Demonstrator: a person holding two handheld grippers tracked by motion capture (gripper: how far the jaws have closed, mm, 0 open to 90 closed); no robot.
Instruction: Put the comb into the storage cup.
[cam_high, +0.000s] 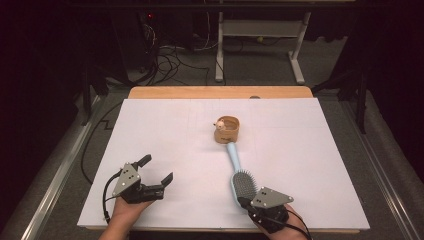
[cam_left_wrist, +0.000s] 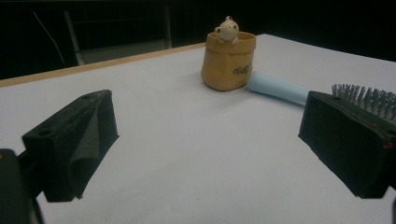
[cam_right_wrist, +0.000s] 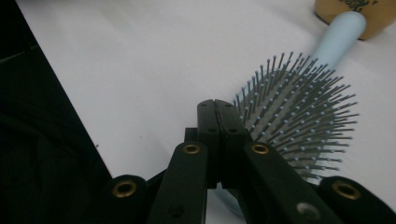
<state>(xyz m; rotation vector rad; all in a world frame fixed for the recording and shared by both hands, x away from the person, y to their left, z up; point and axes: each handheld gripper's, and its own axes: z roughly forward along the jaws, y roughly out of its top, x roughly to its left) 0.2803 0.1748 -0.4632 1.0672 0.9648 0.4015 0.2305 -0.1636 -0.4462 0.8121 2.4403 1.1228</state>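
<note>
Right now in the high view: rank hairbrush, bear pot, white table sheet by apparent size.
1. White table sheet, by far the largest.
2. Hairbrush, long and narrow.
3. Bear pot, smallest; it sits farther from the camera, but the gap looks real.

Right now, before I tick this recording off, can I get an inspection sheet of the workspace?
Surface: white sheet on a wooden table.
Job's things: light blue hairbrush, bristles up, handle end at the tan pot with a small figure on its rim.
Clutter: nothing seen.
Grippers: left gripper open, jaws wide apart; right gripper shut, beside the brush head.
Cables: black cable off the left gripper.
Surroundings: dark room, floor wires, white table frame.
</note>
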